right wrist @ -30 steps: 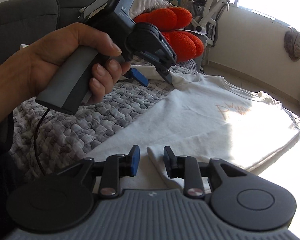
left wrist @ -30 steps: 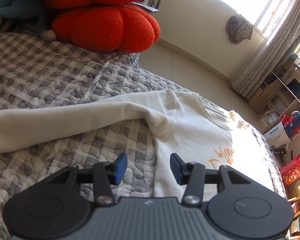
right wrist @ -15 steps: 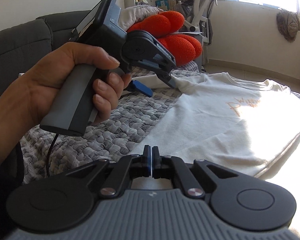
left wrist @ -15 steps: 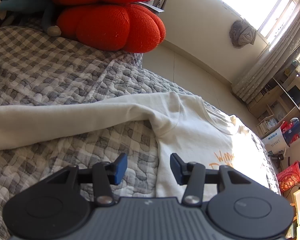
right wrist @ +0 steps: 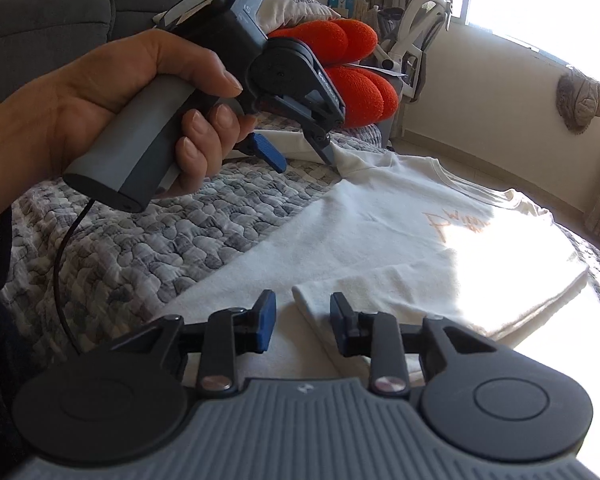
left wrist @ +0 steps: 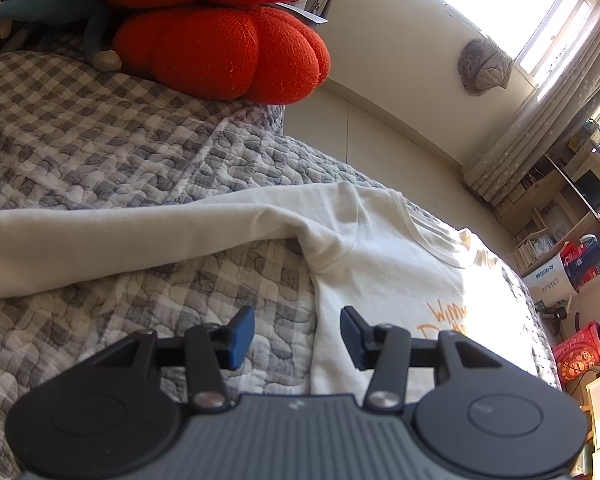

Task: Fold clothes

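1. I see a white long-sleeved shirt (left wrist: 384, 268) lying flat on the bed (left wrist: 100, 152), which has a grey checked quilt.
2. The shirt has orange letters on its chest, and one sleeve (left wrist: 120, 236) is stretched out to the left in the left wrist view.
3. My left claw (left wrist: 296, 336) is released; nothing is between its blue pads. It hangs over the side edge of the shirt body, below the armpit: one pad is above the quilt, the other above the white cloth.
4. In the right wrist view, the person's left hand (right wrist: 112, 104) holds the handle of this left claw (right wrist: 304, 156), and its tips are near the shoulder of the shirt (right wrist: 400, 232).
5. My right claw (right wrist: 302, 328) has its jaws opening. A folded edge of the white cloth lies between the pads, but I do not see the pads pressing it.
6. Two red-orange cushions (left wrist: 220, 48) are stacked at the far end of the bed, well apart from the shirt.
7. Strong sunlight falls on the right part of the shirt.
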The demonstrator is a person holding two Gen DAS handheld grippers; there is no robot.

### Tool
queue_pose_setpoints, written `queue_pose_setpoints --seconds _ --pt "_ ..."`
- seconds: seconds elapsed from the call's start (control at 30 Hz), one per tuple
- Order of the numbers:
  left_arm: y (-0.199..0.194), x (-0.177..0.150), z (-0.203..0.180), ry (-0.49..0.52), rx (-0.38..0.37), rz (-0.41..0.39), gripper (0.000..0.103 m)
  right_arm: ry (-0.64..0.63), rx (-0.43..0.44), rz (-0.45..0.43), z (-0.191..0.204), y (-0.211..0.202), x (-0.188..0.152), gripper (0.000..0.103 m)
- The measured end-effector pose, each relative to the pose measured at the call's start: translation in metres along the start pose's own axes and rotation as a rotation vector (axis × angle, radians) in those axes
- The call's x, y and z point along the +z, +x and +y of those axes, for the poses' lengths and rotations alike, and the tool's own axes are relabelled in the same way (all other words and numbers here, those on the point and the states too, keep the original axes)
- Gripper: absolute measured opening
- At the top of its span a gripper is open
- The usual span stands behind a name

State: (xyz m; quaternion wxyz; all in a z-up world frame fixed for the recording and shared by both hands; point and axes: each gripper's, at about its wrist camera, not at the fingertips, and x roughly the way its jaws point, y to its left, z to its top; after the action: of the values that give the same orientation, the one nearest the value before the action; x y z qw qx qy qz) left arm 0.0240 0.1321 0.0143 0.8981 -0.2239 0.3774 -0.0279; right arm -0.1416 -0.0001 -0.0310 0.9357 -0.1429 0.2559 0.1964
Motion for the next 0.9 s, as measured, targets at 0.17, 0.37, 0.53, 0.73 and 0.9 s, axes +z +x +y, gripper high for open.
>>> queue_pose_setpoints --seconds 0.17,0.37,0.53,0.73,0.9 --pt "0.001 0.001 0.002 -0.01 -0.002 0.001 0.048 0.15 0.056 -0.079 -0.016 -0.013 0.008 0.007" --pt "0.001 0.001 0.0 -0.008 -0.006 0.005 0.049 0.211 0.116 -0.07 -0.02 -0.016 0.008 0.007" --pt "0.001 0.001 0.001 -0.01 -0.004 0.003 0.049 0.195 0.149 -0.03 -0.017 -0.014 0.0 0.016" --pt "0.001 0.0 0.002 -0.009 -0.001 0.006 0.049 0.213 0.176 -0.074 -0.023 -0.032 0.009 0.017" --pt "0.001 0.0 0.001 -0.008 -0.003 0.005 0.05 0.341 0.221 0.03 -0.046 -0.013 -0.006 0.017"
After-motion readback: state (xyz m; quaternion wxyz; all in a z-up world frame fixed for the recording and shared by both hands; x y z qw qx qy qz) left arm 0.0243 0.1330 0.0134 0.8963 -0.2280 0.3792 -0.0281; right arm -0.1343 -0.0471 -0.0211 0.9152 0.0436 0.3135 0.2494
